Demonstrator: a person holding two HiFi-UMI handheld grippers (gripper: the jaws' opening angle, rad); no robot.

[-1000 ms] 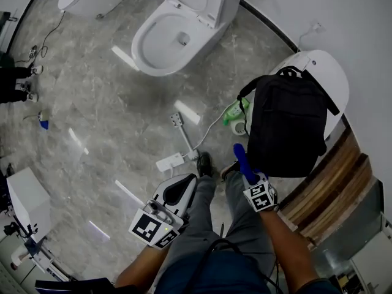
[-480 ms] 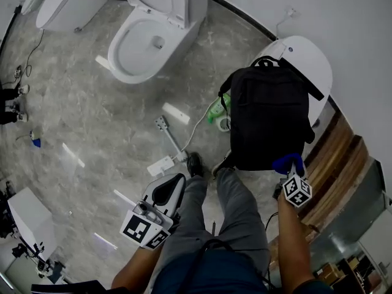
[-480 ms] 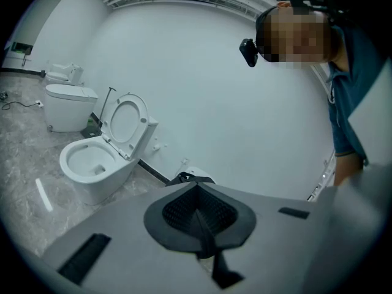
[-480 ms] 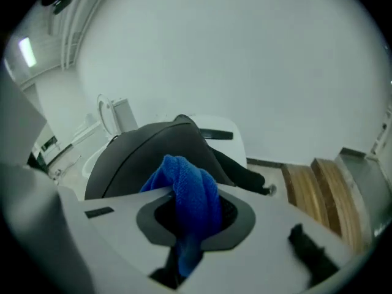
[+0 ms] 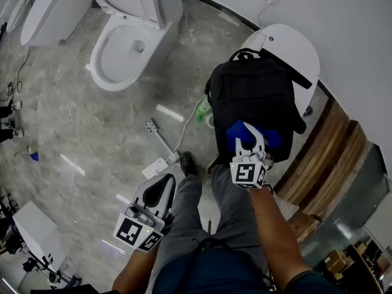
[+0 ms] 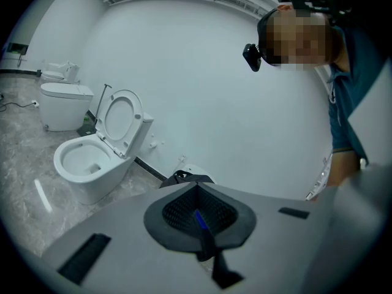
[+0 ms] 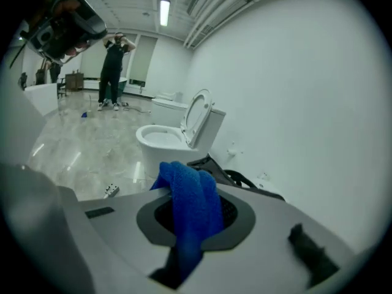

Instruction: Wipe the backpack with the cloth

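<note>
The right hand-held gripper pinches the blue cloth over the black backpack just ahead of it, while the left hand-held gripper, jaws pressed together, hangs well apart.

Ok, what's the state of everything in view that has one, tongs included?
backpack: lying on the lidded toilet.
lidded toilet: lid down.
cloth: bunched, over the backpack's lower end.
right tongs: shut on the cloth.
left tongs: shut, holding nothing, low and off to the side of the backpack.
open toilet: lid up.
</note>
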